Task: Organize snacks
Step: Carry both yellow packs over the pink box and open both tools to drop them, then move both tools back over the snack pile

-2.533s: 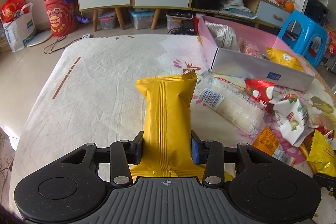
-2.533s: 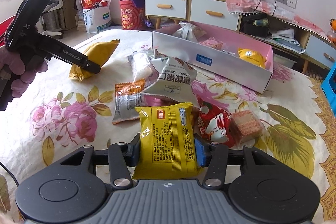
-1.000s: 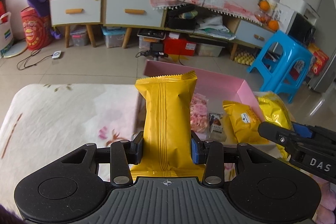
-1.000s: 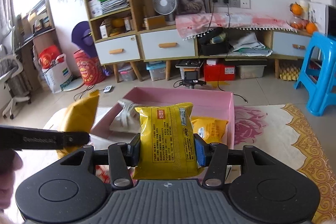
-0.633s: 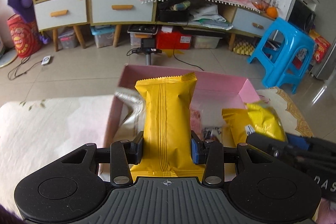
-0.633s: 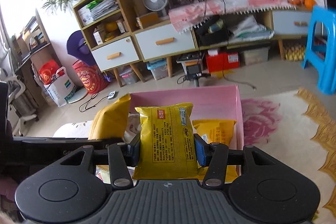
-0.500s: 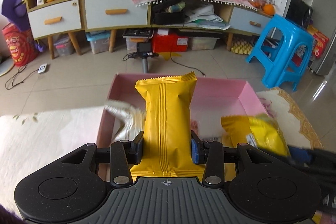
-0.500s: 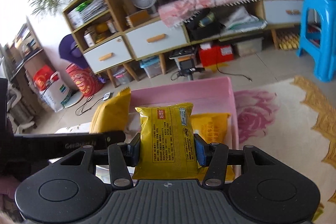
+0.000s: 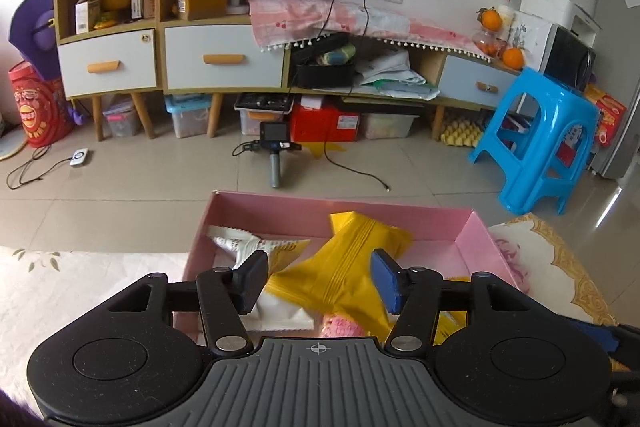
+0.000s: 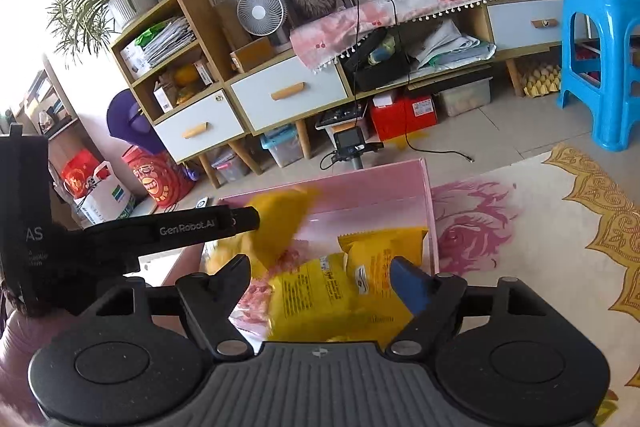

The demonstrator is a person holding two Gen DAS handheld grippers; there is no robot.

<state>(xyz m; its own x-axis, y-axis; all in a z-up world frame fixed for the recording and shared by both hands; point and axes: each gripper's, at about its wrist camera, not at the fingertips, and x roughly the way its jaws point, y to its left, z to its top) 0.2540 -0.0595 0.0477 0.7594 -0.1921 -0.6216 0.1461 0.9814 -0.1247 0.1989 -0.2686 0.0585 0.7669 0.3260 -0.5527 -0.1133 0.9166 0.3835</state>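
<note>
Left gripper (image 9: 318, 279): jaws spread, empty; plain yellow foil snack packet (image 9: 348, 269) between them, inside shallow pink cardboard box (image 9: 476, 241). Right gripper (image 10: 322, 285): spread, empty, printed yellow snack bag (image 10: 320, 297) below.

The left gripper (image 9: 318, 281) has its fingers spread wide, the dark pad of the left finger (image 9: 251, 281) and the blue pad of the right finger (image 9: 385, 281) standing well apart with nothing clamped between them. The right gripper (image 10: 322, 281) is likewise spread, its black left finger (image 10: 230, 277) and blue-padded right finger (image 10: 410, 285) angled outward and gripping nothing. In the right wrist view the left gripper reaches in from the left side, level, its fingers ahead of and above the right gripper's left finger.
</note>
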